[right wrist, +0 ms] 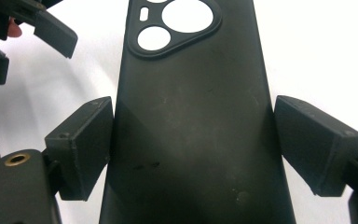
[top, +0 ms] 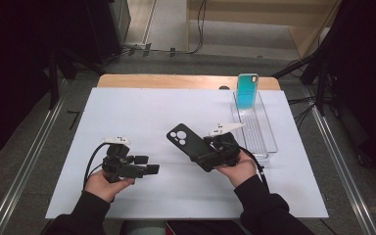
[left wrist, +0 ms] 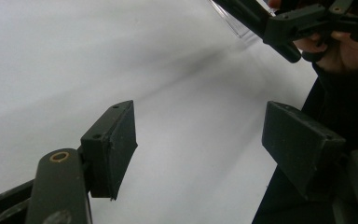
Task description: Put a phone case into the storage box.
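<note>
Above the middle of the white-topped desk, toward its right edge, the right claw pinches a matte black phone case with round camera cut-outs by its long edges, holding it clear of the surface. The left claw hovers spread and empty near the desk's front edge. A turquoise phone case stands upright in a clear plastic tray at the far right corner.

A white sheet is covering the wooden table. Grey floor is surrounding it, and black cables are lying behind.
</note>
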Demonstrator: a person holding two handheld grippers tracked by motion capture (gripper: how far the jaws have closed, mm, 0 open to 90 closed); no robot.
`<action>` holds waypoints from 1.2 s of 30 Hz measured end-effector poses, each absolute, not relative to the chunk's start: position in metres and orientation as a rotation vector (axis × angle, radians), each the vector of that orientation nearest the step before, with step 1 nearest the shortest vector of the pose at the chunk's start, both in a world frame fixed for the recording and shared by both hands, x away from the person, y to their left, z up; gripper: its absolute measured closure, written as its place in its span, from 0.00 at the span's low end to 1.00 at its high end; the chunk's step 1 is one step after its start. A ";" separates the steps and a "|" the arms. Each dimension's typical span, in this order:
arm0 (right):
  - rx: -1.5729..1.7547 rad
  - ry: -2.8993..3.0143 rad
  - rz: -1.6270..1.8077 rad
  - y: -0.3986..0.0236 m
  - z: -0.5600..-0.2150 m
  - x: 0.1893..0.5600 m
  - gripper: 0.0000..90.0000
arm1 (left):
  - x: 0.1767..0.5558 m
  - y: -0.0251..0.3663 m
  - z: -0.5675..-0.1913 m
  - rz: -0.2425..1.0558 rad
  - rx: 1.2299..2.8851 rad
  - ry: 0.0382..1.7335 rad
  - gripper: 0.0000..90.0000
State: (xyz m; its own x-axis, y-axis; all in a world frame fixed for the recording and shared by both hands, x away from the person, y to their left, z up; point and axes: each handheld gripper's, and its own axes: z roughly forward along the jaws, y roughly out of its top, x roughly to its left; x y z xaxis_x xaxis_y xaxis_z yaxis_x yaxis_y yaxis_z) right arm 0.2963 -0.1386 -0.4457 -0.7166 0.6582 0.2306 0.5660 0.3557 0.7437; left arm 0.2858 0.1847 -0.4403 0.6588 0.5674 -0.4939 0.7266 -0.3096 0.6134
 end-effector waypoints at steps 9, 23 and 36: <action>1.209 2.475 1.314 -0.138 -0.452 0.289 0.15 | 0.289 0.175 -0.431 -0.203 1.994 1.043 0.29; 1.283 2.394 1.381 -0.123 -0.458 0.288 0.15 | 0.309 0.163 -0.425 -0.161 1.954 1.157 0.29; 1.384 2.277 1.446 -0.114 -0.461 0.293 0.15 | 0.323 0.144 -0.409 -0.118 1.948 1.196 0.30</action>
State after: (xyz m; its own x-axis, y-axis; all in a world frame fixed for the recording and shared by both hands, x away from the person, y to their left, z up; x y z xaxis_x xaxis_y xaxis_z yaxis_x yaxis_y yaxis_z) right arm 0.2927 -0.1138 -0.4613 -0.5782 0.7362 0.3518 0.6314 0.1307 0.7643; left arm 0.3228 0.1438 -0.4088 0.5429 0.6986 -0.4661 0.7762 -0.2054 0.5961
